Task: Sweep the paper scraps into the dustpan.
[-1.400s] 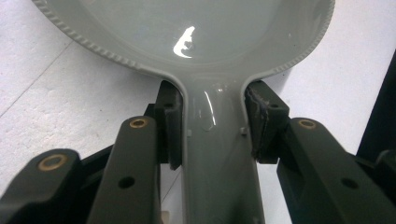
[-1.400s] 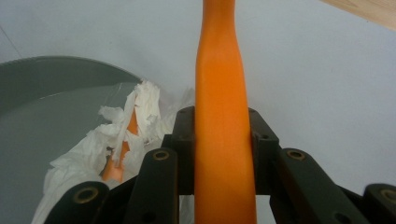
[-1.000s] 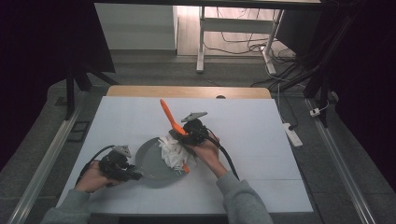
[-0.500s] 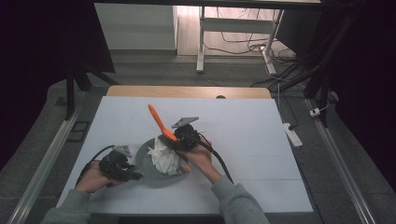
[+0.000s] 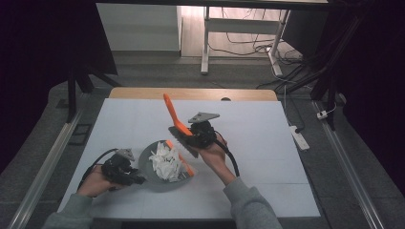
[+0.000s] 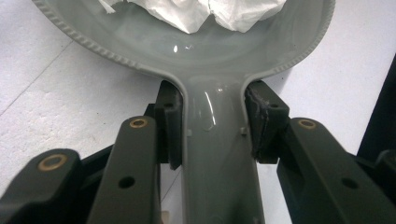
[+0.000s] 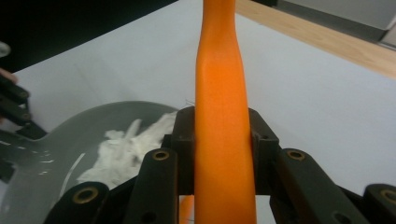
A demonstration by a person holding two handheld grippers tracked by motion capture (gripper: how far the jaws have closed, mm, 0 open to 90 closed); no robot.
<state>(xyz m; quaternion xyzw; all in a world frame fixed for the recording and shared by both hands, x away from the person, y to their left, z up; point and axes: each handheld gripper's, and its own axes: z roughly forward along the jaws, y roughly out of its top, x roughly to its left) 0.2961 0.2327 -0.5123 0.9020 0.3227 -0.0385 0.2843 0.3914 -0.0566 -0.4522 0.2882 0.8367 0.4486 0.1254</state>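
Observation:
A grey dustpan [image 5: 149,168] lies on the white table [image 5: 267,143] with a heap of white paper scraps [image 5: 165,161] in it and an orange lip [image 5: 182,162] along its right edge. My left gripper [image 5: 133,177] is shut on the pan's handle [image 6: 215,140], pads pressed on both sides; the scraps [image 6: 205,11] lie just past it. My right gripper [image 5: 192,134] is shut on an orange-handled brush [image 5: 171,113], held above the table just right of the pan, handle tilted up and away. In the right gripper view the orange handle [image 7: 219,116] runs between the jaws, with the pan [image 7: 56,140] and scraps [image 7: 126,149] below left.
A wooden strip [image 5: 191,93] borders the table's far edge. A white power strip [image 5: 300,138] lies beyond the right edge. Metal rails run along both sides, and a desk frame with cables stands behind.
The right gripper swept the brush left and down over the pan, then lifted it up and back to the right. The scraps moved from the pan's right edge into it. The left gripper stayed put.

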